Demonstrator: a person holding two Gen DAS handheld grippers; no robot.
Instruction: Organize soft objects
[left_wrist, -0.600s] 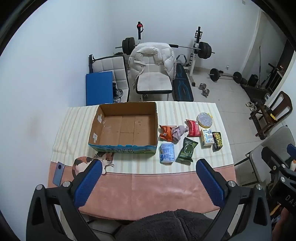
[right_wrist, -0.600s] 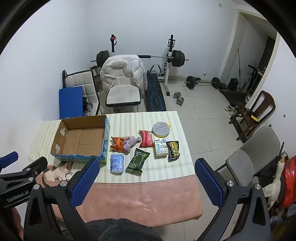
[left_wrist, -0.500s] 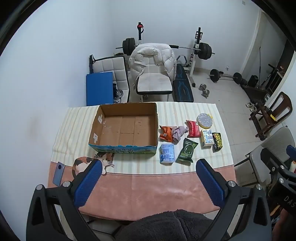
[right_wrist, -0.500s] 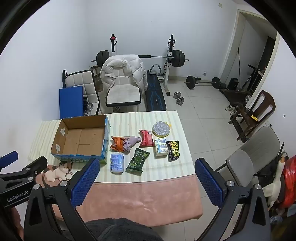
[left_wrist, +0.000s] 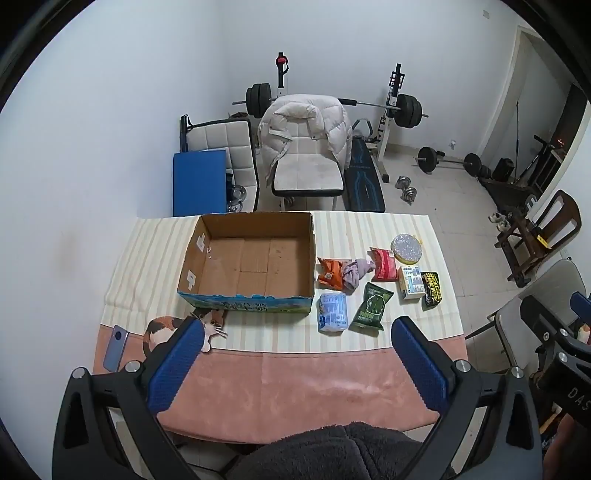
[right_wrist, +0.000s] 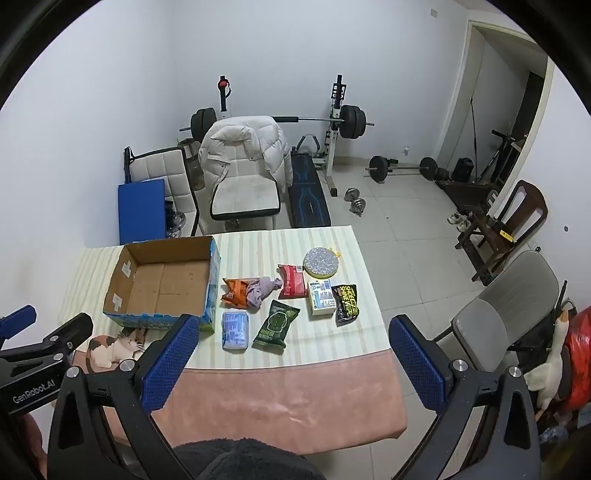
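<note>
Grippers both raised above the near edge of the table (left_wrist: 303, 387), well apart from everything on it. Left gripper (left_wrist: 295, 349): blue-padded fingers spread wide, nothing between them. Right gripper (right_wrist: 293, 349): same, wide apart and holding nothing.

Open brown cardboard box (left_wrist: 251, 258) with blue printed sides sits on the striped cloth, nothing inside it. Soft things lie in a cluster just right of the box: orange snack packet (left_wrist: 330, 272) touching a crumpled mauve cloth (left_wrist: 354, 272), red packet (left_wrist: 384, 263), round silver sponge (left_wrist: 406, 247), light blue tissue pack (left_wrist: 333, 312), dark green wipes pack (left_wrist: 373, 305), white-and-blue carton (left_wrist: 410, 282), black sachet (left_wrist: 432, 288).

Blue phone (left_wrist: 115, 348) lies at the left near corner.
</note>
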